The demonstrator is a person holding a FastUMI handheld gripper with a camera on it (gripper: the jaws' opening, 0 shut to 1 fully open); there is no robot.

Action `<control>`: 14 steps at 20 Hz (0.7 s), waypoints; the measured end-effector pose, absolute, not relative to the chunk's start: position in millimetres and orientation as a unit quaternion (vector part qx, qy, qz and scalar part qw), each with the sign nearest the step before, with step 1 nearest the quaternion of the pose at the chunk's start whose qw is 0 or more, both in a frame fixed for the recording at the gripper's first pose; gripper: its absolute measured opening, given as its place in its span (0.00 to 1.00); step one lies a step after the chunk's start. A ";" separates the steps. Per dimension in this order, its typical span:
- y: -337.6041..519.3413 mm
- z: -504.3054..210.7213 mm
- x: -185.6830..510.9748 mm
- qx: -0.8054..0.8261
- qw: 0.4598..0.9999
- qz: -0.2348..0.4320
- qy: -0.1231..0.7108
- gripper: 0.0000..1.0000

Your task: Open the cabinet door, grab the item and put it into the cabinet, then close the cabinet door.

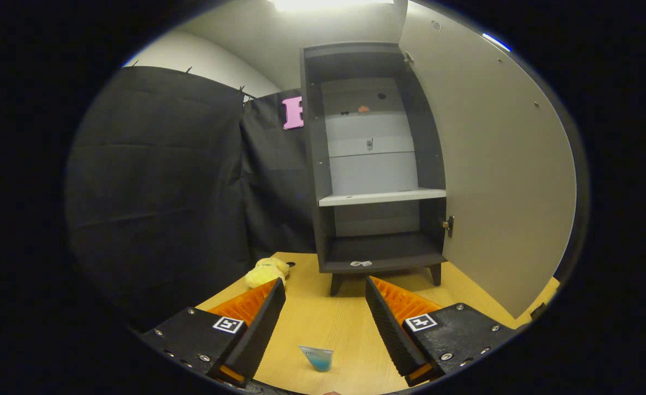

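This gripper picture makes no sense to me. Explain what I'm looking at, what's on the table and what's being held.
A person carries a hand-held two-finger gripper; the camera rides on it and looks forward along its fingers, the two ridged wedges at the bottom. They stand open and hold nothing. Between them, on the wooden table, lies a small blue-tipped tube. Beyond the left finger sits a yellow plush toy. Ahead stands a dark cabinet with a white shelf, its door swung open to the right.
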State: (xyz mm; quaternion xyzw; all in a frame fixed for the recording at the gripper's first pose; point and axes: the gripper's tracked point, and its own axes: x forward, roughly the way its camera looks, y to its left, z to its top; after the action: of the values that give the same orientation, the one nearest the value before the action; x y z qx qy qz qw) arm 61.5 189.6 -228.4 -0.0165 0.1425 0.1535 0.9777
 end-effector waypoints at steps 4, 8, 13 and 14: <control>197.6 -283.5 57.7 -0.038 0.971 0.149 0.184 0.91; 206.6 -329.5 55.8 -0.049 0.960 0.153 0.229 0.91; 204.1 -367.0 55.7 -0.050 0.952 0.139 0.269 0.92; 201.6 -373.0 53.3 -0.049 0.950 0.135 0.279 0.91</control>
State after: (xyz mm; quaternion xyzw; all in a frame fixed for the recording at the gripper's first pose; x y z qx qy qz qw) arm 53.3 201.6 -373.0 -0.0488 0.2788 0.1354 0.9495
